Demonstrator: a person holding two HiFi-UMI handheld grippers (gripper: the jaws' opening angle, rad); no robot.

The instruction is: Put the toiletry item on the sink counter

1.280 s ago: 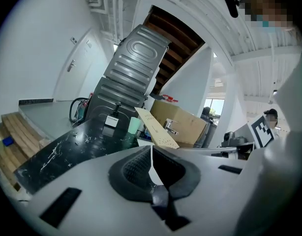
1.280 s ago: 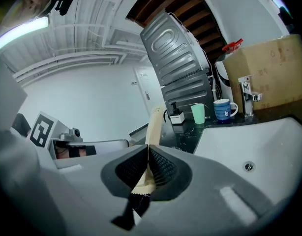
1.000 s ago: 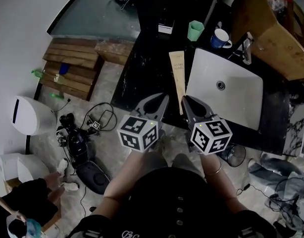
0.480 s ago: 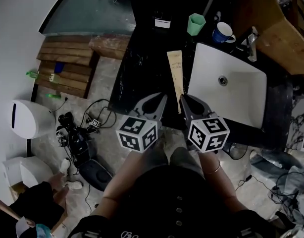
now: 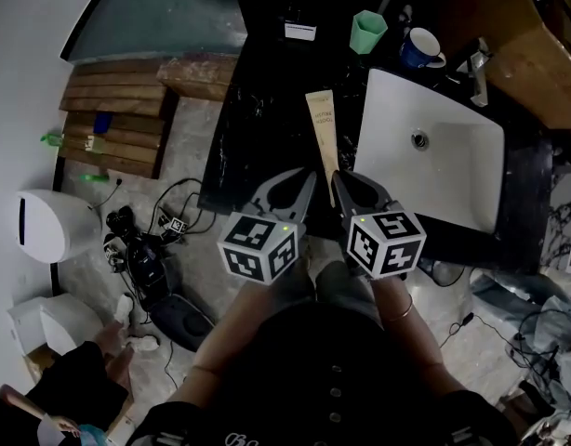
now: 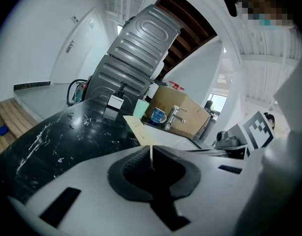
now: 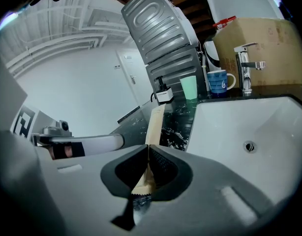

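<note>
While my left gripper (image 5: 308,180) hung with its jaws together on nothing, the long tan packet (image 5: 322,130) reached out over the black counter (image 5: 258,119), its near end clamped in my right gripper (image 5: 338,180); whether its far end touched the stone I could not tell; I judged it best to lay it flat, well left of the white sink (image 5: 453,170), and only then part the jaws.

tube (image 5: 324,130) print unreadable, its near end covered by right claw (image 5: 338,177)
</note>
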